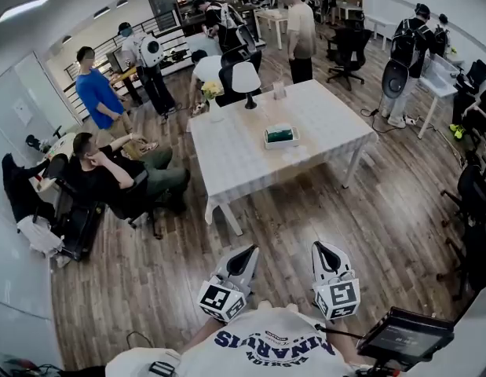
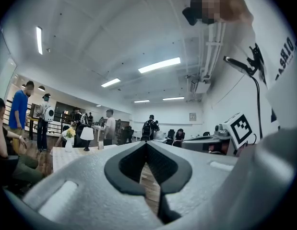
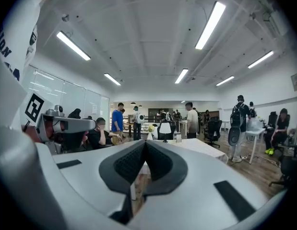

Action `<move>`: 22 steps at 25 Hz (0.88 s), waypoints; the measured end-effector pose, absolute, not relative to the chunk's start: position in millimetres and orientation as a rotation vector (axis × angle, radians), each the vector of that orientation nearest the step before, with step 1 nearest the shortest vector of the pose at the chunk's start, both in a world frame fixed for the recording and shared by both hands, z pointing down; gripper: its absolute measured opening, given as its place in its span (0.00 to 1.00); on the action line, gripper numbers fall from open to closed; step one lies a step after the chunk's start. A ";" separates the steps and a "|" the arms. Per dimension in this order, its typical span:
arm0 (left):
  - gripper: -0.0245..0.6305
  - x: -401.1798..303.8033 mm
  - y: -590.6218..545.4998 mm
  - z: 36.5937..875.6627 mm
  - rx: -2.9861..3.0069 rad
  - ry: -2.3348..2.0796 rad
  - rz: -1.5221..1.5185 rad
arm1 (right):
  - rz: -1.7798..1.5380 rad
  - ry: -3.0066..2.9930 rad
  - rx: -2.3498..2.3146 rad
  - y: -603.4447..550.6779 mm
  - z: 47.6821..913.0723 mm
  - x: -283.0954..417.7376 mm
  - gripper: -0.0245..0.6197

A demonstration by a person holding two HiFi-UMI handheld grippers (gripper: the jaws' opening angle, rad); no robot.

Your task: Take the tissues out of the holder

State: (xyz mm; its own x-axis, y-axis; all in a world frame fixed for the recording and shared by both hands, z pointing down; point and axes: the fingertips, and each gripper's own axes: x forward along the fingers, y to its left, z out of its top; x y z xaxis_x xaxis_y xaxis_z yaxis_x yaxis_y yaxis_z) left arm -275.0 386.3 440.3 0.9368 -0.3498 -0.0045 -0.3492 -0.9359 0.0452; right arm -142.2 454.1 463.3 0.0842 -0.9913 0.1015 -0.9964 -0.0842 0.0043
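I see the left hand-held gripper (image 1: 249, 250) and the right hand-held gripper (image 1: 319, 247) in pale grey, with black-lined jaws and black-and-white square markers. At twelve o'clock the worktop (image 1: 321, 124) wears a white, faintly checked cloth. On it, the tissue holder (image 1: 280, 136) shows green within a white rim. The floor (image 1: 290, 218) is brown wood planking.

Busy office around a white table (image 1: 243, 162)
A white-shaded lamp (image 1: 246, 78) and a vase of yellow flowers (image 1: 212, 93) stand at the table's far edge. A person in black (image 1: 109, 177) sits left of the table, with a person in blue (image 1: 96, 93) standing beyond.
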 end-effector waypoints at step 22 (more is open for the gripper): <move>0.04 -228.0 354.8 454.2 3.033 -0.673 0.015 | 0.206 -2.061 2.240 424.3 502.6 -70.9 0.05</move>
